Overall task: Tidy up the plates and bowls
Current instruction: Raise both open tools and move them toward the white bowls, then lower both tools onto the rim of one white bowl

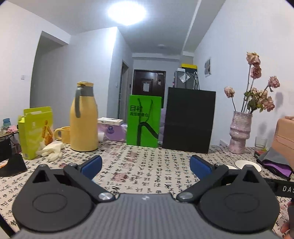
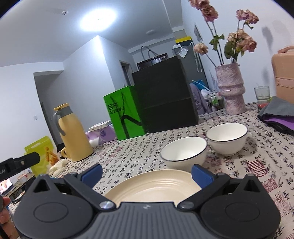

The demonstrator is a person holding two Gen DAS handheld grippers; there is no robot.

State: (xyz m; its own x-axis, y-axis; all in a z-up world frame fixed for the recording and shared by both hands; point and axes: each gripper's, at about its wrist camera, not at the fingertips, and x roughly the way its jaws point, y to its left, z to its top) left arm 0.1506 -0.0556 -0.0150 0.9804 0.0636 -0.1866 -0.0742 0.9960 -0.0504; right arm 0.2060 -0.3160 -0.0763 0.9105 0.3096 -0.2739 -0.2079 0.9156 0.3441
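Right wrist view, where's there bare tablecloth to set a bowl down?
Free: the wide stretch between the yellow thermos and the near white bowl, in front of the green bag. Also free right of the far bowl. Crowded: the cream plate and both bowls sit close together.

Yellow thermos (image 1: pixel 83 117); green bag (image 1: pixel 143 120); pink vase (image 1: pixel 240 132).

Blown-out ceiling lamp (image 1: pixel 126 12), cool even light, fisheye-bent dark corners
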